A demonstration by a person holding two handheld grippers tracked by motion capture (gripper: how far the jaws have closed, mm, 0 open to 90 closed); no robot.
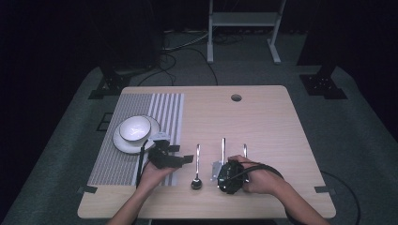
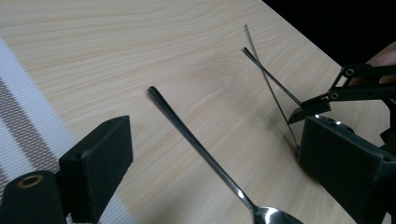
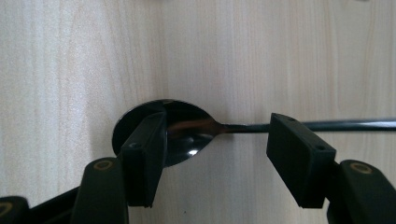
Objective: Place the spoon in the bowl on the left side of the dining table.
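Right tool (image 3: 217, 154) hangs wide open over a spoon (image 3: 187, 128) near the bench (image 1: 263, 117) front; left tool (image 2: 215, 158), also wide, sits beside another spoon (image 2: 196, 149).

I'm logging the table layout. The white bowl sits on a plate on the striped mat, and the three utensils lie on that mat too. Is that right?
Not quite. The high view shows the spoon, the middle utensil and the right utensil lying on the bare wood of the table, to the right of the striped mat. The white bowl does sit on a plate on that mat.
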